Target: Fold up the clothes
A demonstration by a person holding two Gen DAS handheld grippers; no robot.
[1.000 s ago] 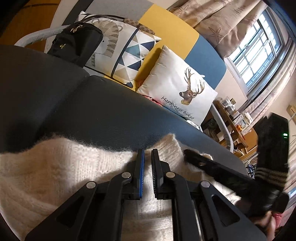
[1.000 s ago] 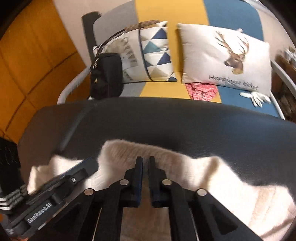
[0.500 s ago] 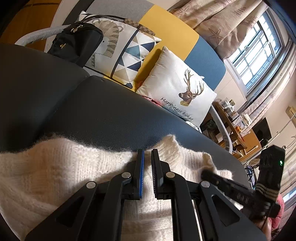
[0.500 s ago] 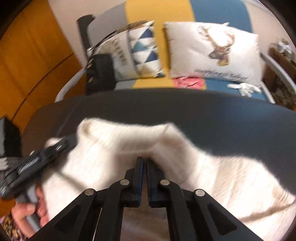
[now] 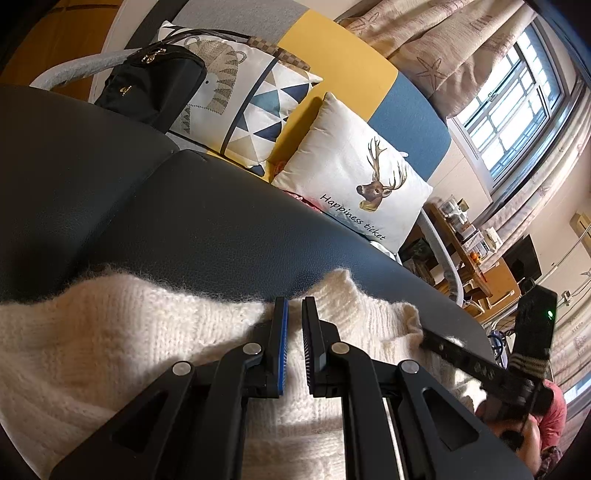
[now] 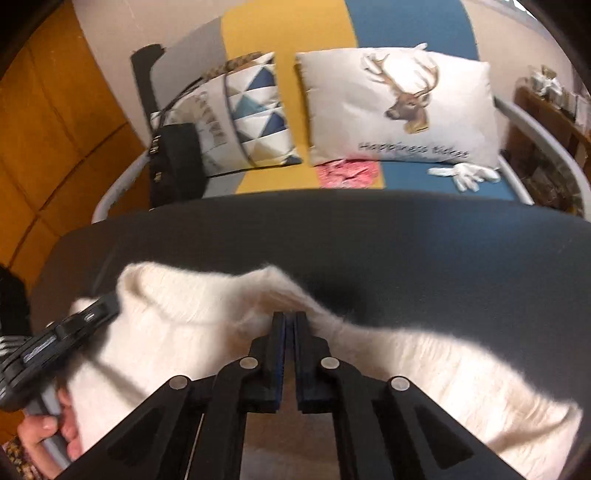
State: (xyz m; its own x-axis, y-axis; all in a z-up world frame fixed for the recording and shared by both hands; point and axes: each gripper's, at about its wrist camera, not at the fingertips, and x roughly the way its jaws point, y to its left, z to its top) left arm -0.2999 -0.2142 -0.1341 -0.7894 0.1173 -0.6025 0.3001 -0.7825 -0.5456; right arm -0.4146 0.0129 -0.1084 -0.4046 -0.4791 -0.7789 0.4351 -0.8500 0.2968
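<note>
Behind your dark bench point(image 5: 207, 221) there was a sofa point(image 6: 288, 33) with yellow and blue panels, and on it a black bag point(image 5: 151, 88), a triangle-pattern cushion point(image 5: 255, 107) and a deer pillow point(image 5: 354, 173) with something pink point(image 6: 349, 173) tucked at its foot. A window point(image 5: 517, 107) with curtains sat off to the right in the left wrist view. Nothing was lying on the bench between you and the sofa. The cream knit sweater point(image 5: 110, 343) was spread across the near part of the bench, fuzzy, with its far edge humped up. Your right gripper point(image 6: 290, 317) had its fingers pinched together on a raised fold of that edge. Your left gripper point(image 5: 293, 306) rested on the knit with a narrow gap between its fingers, and I couldn't tell if any fabric was caught in there. In the right wrist view the picture was a bit blurred, and your hand point(image 6: 48, 435) showed at the lower left.
</note>
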